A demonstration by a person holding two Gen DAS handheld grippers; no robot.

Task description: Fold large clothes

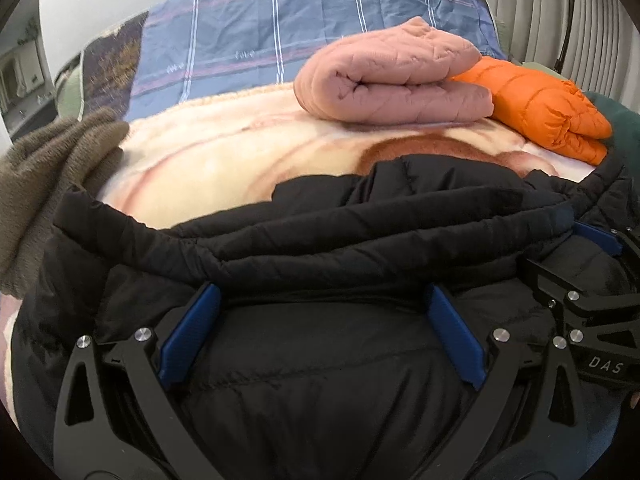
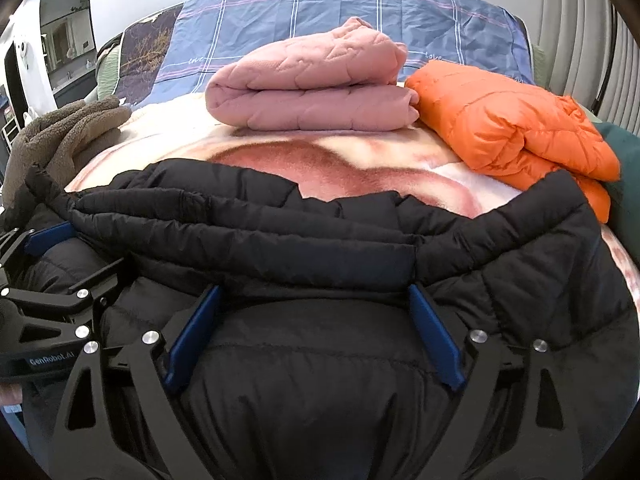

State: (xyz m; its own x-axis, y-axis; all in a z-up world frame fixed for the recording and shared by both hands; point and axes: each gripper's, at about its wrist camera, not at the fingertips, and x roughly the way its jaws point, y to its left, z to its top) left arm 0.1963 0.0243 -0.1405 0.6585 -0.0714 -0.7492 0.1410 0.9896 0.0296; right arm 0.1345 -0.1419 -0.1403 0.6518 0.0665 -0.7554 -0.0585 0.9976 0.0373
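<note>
A black puffer jacket [image 1: 320,232] lies bunched on the bed, filling the lower half of both views [image 2: 320,240]. My left gripper [image 1: 320,296] is open, its blue fingers [image 1: 192,332] spread wide over the jacket's quilted fabric just below a rolled fold. My right gripper [image 2: 316,296] is open too, blue fingers [image 2: 436,336] resting on the jacket beside the same fold. The right gripper shows at the right edge of the left wrist view [image 1: 596,240]; the left gripper shows at the left edge of the right wrist view [image 2: 48,236]. Neither pinches fabric visibly.
A folded pink quilted garment [image 1: 396,80] [image 2: 312,88] and a folded orange puffer jacket [image 1: 548,108] [image 2: 512,128] lie behind on a cream and brown blanket [image 1: 224,160]. A brown fleece [image 1: 44,176] lies left. A blue plaid pillow [image 1: 304,12] and curtains are at the back.
</note>
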